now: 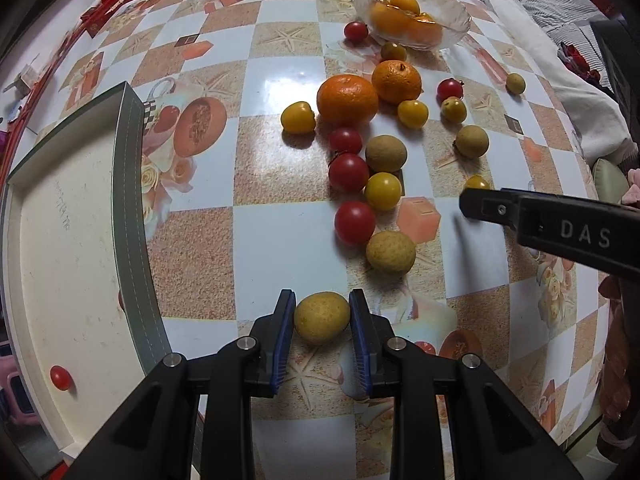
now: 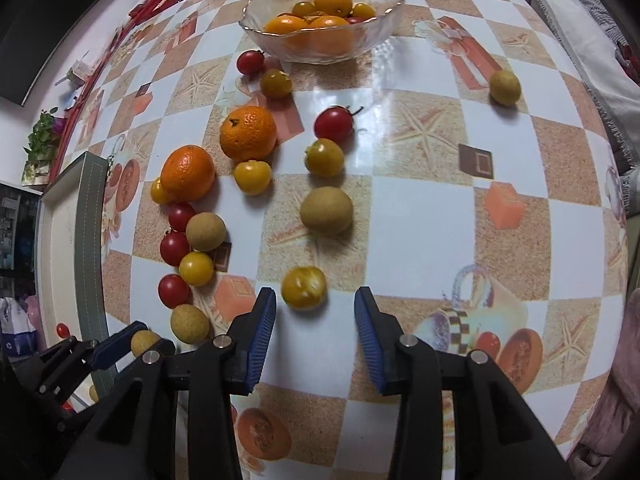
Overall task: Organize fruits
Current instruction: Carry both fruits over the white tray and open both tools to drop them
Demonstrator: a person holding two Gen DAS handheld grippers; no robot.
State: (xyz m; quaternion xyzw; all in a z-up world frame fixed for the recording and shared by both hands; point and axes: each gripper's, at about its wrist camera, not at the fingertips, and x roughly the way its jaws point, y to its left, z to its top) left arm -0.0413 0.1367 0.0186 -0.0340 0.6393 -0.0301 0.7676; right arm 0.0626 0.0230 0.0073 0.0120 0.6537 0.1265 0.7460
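Holding oranges, small yellow fruits: glass bowl [image 2: 256, 28]; tray [image 1: 32, 264]: 1 red tomato [image 1: 61, 377].

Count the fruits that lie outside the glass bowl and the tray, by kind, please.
Red cherry tomatoes: 5
Yellow cherry tomatoes: 6
Mandarins: 2
Longans: 5
Total: 18

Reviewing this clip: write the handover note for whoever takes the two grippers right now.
Left gripper: shut on a tan longan at table level.
Right gripper: open around a yellow tomato, not gripping.
Glass bowl holds oranges and small yellow fruit; white tray holds one red tomato.
Left: two oranges, red and yellow tomatoes and longans lie loose on the table.
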